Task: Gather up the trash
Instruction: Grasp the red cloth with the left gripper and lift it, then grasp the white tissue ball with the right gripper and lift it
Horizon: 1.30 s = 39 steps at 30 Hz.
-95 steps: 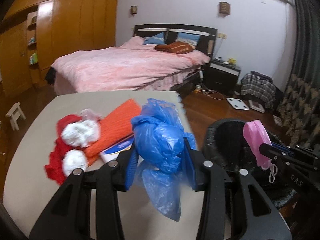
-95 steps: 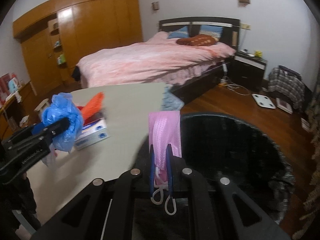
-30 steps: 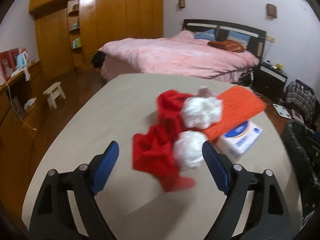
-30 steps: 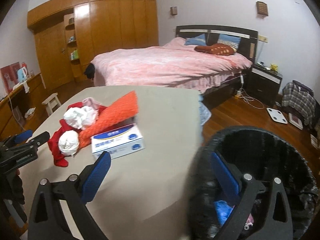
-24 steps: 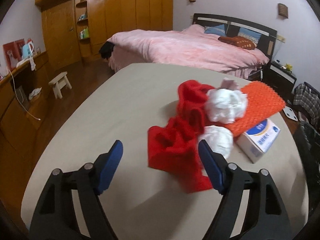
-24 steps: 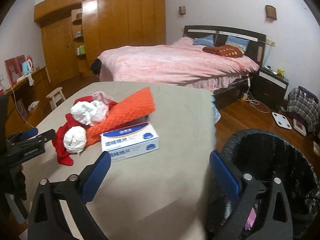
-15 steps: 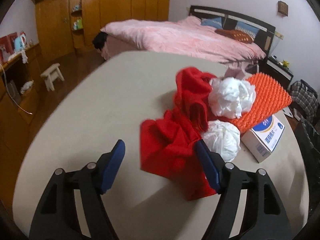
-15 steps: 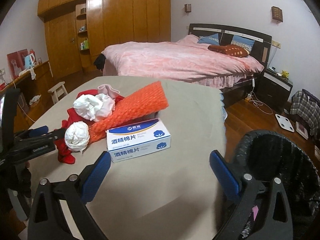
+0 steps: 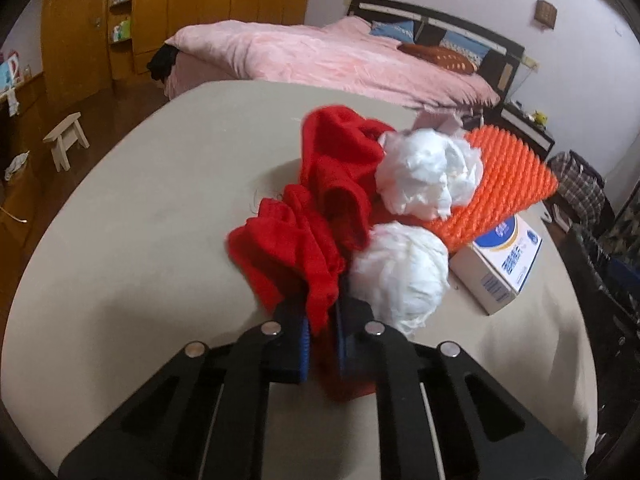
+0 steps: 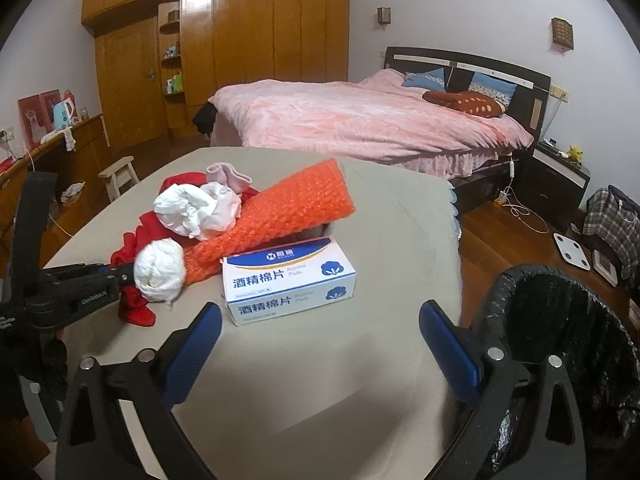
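Your left tongs (image 9: 320, 336) are pinching the near edge of the red cloth (image 9: 316, 208) on the worktop (image 9: 160, 208), angled downward beside a white wad (image 9: 400, 272). Your right tongs (image 10: 320, 344) are hanging spread wide and empty above the worktop, facing the box (image 10: 288, 284), with the bin (image 10: 560, 340) at their right.
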Each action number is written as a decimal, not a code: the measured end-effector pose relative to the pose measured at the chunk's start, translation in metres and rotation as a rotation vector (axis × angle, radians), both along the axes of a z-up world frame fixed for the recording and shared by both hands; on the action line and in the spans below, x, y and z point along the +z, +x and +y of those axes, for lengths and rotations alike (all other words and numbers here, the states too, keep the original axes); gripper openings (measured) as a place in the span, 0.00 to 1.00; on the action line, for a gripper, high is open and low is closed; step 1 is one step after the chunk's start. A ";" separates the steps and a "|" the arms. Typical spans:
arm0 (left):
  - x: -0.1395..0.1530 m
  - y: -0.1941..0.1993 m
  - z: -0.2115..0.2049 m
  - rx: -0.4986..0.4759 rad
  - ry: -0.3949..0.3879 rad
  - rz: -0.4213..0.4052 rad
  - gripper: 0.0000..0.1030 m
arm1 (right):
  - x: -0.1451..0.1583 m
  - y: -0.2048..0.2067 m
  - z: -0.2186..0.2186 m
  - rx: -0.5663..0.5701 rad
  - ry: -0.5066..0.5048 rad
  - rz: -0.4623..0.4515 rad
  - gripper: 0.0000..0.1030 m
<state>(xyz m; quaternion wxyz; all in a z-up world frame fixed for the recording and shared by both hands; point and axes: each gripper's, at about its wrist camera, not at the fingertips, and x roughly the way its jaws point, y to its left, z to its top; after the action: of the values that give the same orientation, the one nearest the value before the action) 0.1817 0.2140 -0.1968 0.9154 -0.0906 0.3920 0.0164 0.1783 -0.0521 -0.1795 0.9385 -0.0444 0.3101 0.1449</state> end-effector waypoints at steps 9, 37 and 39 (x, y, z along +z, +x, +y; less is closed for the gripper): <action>0.021 -0.021 0.013 0.056 0.080 -0.044 0.08 | 0.008 0.000 0.021 0.039 0.047 -0.015 0.94; 0.016 -0.048 0.084 0.145 0.079 -0.028 0.09 | -0.028 0.019 0.130 0.233 0.047 0.114 0.44; 0.015 -0.048 0.085 0.145 0.078 -0.029 0.09 | -0.031 0.020 0.133 0.237 0.043 0.125 0.39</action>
<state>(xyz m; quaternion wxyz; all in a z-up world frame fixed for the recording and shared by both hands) 0.1336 0.2985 -0.1817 0.9201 -0.0834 0.3702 0.0965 0.1982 0.0808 -0.2109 0.8943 -0.0516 0.3576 0.2639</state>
